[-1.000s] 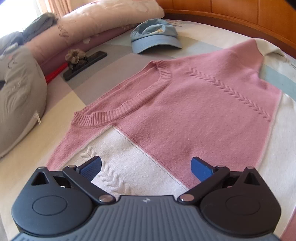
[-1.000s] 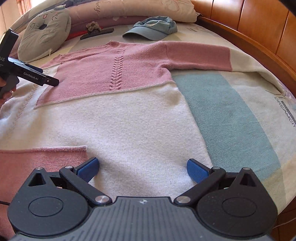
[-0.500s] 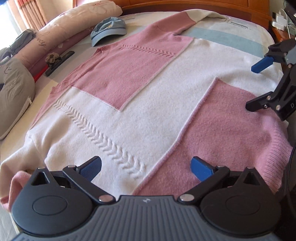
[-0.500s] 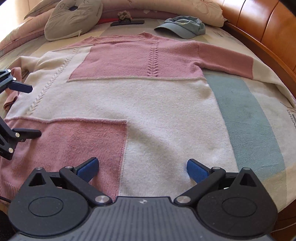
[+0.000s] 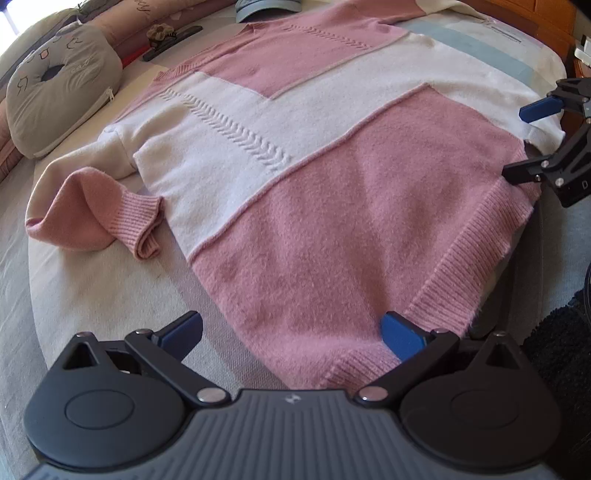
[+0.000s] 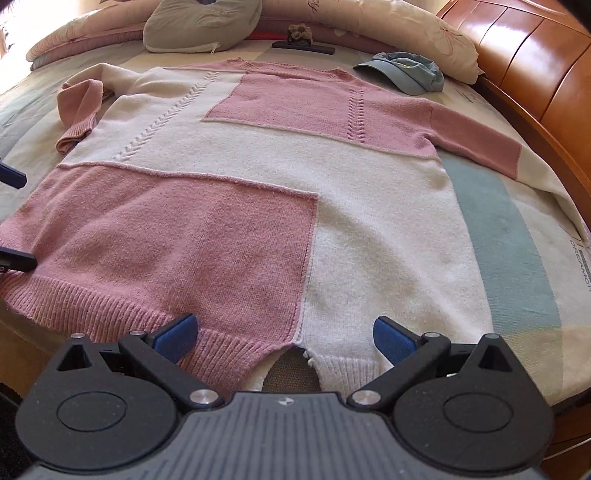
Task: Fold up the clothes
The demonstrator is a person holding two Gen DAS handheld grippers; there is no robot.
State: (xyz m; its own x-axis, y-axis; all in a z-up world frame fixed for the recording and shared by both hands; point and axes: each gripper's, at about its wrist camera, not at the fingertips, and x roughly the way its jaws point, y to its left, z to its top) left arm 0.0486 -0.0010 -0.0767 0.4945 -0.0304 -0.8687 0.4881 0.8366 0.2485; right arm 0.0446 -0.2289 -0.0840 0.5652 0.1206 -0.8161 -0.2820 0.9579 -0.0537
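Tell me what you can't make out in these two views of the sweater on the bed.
- Sweater hem middle: right wrist view, hidden below the right tool body.
- Right sleeve cuff: right wrist view, drops over the bed edge.
- Blue cap: left wrist view, cut off by the top edge.
- Bedsheet print: right wrist view, warped at the rim, unreadable.
- Left tool: right wrist view, only finger ends show at the left edge.

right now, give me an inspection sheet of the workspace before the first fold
surface: bed with pale cover and a blue-green stripe.
job's things: pink and white sweater spread flat, hem nearest; left sleeve bent back on itself, right sleeve stretched out.
clutter: blue cap, grey cushion, dark clip with flower, long pillows.
grippers: left gripper open over the pink hem corner; right gripper open over the hem slit.
cables: nothing seen.
surroundings: wooden bed frame.
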